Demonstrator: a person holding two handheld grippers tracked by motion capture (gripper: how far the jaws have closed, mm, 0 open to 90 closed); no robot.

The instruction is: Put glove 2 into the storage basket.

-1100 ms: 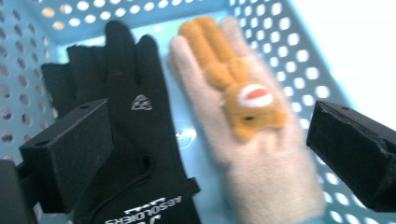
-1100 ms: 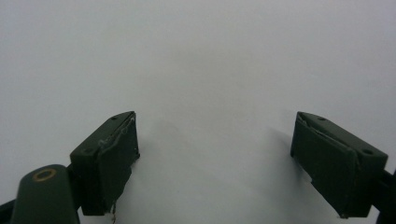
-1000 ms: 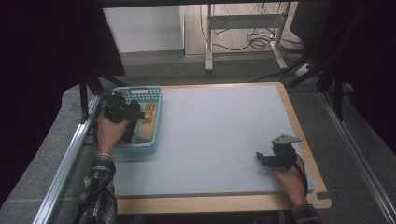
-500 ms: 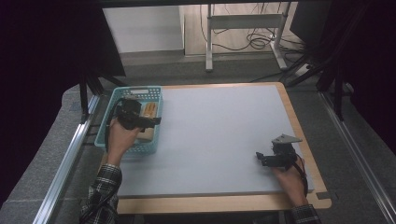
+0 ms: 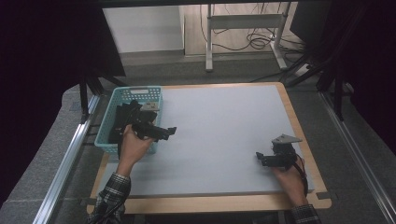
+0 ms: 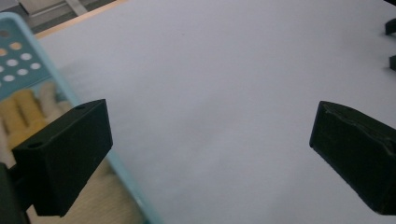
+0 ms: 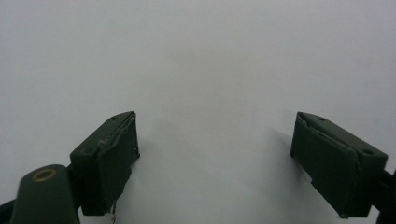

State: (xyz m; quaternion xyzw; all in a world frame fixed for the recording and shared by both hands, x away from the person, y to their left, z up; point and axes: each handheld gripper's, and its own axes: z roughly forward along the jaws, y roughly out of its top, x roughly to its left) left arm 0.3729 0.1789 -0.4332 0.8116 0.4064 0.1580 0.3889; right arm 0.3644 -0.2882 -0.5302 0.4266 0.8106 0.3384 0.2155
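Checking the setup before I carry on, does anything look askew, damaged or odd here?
The pads on the right gripper look worn: their edges are frayed and peeling in the right gripper view. The teal basket sits slightly askew at the mat's left edge. Nothing spilled.

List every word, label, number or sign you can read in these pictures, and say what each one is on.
None can be read.
Basket: a pale tag on its far rim, too small and blurred to read.
Mat: plain, no print.
Left gripper and right gripper: black jaws without markings; both open.
Yellowish items in the basket: no text visible.
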